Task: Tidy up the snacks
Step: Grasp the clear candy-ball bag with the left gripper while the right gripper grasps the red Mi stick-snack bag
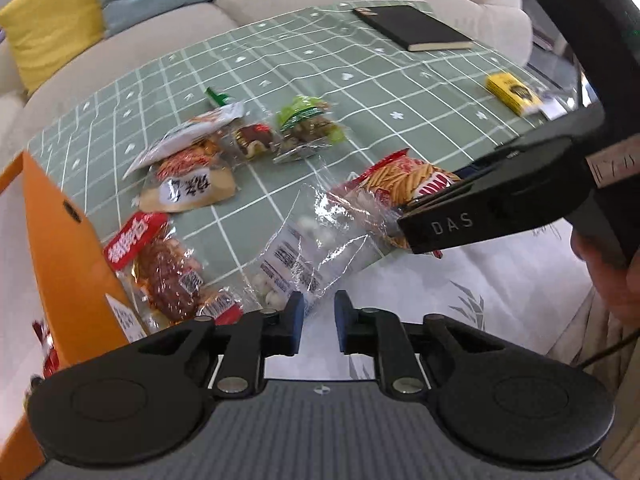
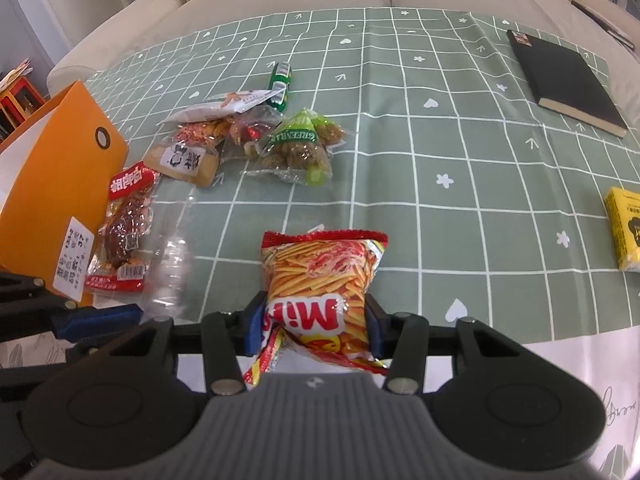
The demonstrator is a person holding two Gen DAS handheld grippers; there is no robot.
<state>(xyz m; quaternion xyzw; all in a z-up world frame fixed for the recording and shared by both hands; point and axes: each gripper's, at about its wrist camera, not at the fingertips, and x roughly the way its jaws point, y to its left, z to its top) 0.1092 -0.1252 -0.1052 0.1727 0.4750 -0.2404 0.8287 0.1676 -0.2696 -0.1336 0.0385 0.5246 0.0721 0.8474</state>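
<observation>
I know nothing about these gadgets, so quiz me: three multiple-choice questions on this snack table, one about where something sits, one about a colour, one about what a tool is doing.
1. Where does the black notebook lie?
A. on the far right of the green tablecloth
B. inside the box
C. under the snack pile

2. What colour is the box at the table's left edge?
A. blue
B. orange
C. white

3. What is the right gripper doing?
A. hanging open over nothing
B. pressing on the notebook
C. closed on the red bag of potato sticks

Answers:
1 A: it rests on the cloth near the far right corner, apart from the snacks.
2 B: its wall is plainly orange in both views.
3 C: both blue fingers press the bag's sides; the left gripper, by contrast, is open with nothing between its fingers.
</observation>
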